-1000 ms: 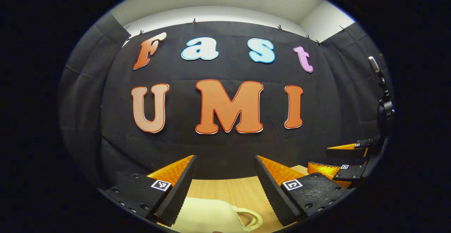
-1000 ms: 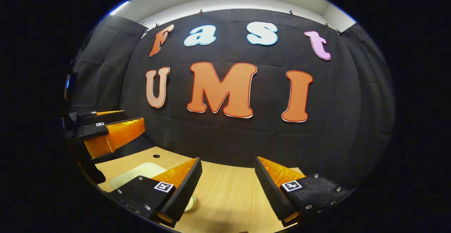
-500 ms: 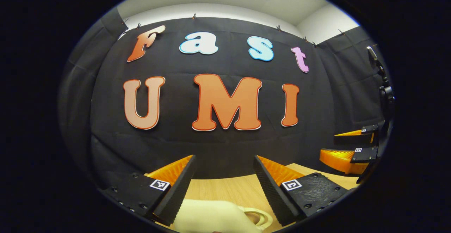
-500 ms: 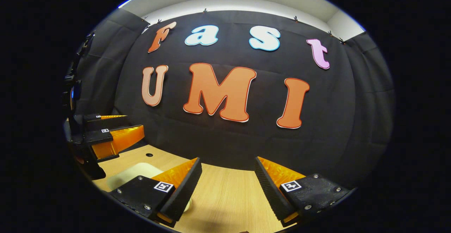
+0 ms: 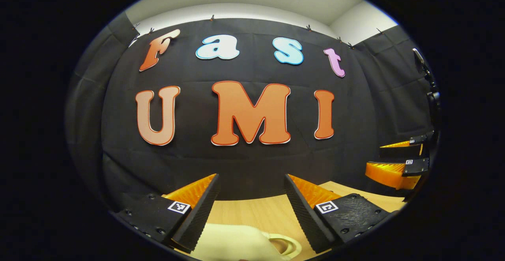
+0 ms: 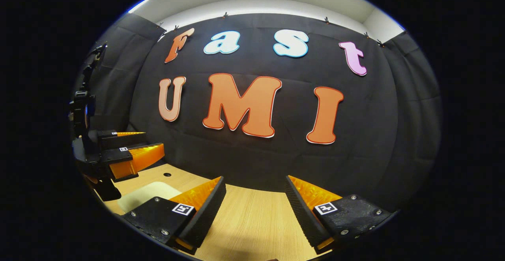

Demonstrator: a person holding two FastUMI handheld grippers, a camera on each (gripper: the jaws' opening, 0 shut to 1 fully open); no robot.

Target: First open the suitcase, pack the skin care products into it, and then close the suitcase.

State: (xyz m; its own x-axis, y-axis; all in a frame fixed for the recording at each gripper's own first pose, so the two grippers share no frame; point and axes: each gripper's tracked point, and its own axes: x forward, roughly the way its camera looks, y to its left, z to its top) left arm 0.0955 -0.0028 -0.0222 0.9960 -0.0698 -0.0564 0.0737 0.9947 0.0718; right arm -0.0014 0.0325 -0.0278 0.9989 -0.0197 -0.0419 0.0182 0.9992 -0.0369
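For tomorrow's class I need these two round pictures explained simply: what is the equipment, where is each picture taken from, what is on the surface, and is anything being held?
No robot is here: a person holds a two-finger claw in each hand. Each picture comes from a camera riding on one claw, looking along its fingers. In the left gripper view, the left claw is open, holding nothing, above a pale cream suitcase with a loop handle lying on the light wooden table. The other claw shows at that view's right edge. In the right gripper view, the right claw is also open and holds nothing; the suitcase lies low on the left.
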